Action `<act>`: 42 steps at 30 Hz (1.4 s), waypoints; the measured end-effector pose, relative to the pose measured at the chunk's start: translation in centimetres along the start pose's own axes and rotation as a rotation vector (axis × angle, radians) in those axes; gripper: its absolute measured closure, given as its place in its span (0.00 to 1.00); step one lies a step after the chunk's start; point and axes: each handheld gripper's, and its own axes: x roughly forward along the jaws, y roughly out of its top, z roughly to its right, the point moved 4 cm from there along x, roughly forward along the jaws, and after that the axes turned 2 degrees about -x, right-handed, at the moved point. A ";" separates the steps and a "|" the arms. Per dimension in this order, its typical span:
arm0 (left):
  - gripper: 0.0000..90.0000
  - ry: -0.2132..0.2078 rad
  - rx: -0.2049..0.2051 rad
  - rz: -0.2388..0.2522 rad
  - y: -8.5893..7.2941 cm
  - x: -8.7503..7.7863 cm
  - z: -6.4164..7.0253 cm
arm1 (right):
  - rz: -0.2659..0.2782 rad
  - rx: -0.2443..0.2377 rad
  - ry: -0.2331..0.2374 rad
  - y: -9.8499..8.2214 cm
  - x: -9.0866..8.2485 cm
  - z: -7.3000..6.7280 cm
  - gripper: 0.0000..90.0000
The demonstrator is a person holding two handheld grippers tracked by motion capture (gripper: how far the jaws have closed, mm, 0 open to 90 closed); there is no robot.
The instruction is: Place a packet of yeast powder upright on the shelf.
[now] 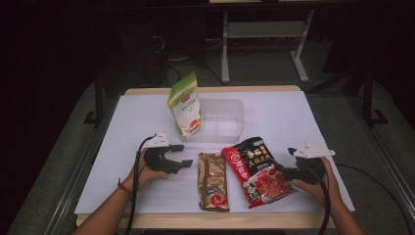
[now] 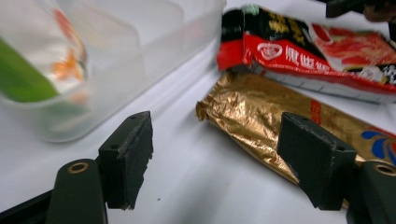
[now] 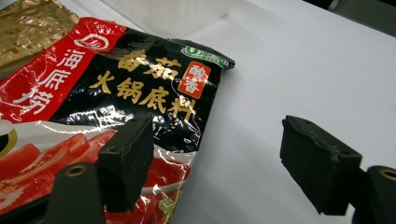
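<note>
High view: left gripper (image 1: 179,155) lies low, gaping beside the gold packet (image 1: 213,181); right gripper (image 1: 285,166) gapes over the red packet (image 1: 256,169).

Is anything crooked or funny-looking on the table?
The green bag looks odd: it stands tilted in the clear tub, leaning on its wall and poking well above it. Nothing looks spilled or torn.

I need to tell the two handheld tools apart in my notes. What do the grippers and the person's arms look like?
Both are black two-jaw tools with blocky dark pads. The left gripper and right gripper each carry a pale three-cornered plate on top and trail a black cable. The forearms are bare, without sleeves; a thin red band circles the left wrist.
</note>
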 end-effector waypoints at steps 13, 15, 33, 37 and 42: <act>0.24 -0.108 -0.043 -0.070 1.3 5.1 0.3 | -0.014 0.009 -0.016 -0.8 -0.9 -0.3 0.28; 0.23 -0.110 -0.045 -0.088 1.3 5.7 0.3 | -0.015 0.010 -0.017 -0.9 -0.9 -0.2 0.28; 0.36 -0.208 -0.079 -0.155 1.0 6.9 1.0 | -0.030 0.006 -0.013 -1.4 -1.2 -0.5 0.27; 0.49 -0.218 -0.102 -0.154 0.9 6.6 1.1 | -0.030 0.004 -0.010 -1.3 -1.2 -0.5 0.27; 0.74 -0.168 -0.071 -0.139 1.0 6.2 1.4 | -0.033 -0.002 -0.005 -1.3 -1.1 -0.6 0.27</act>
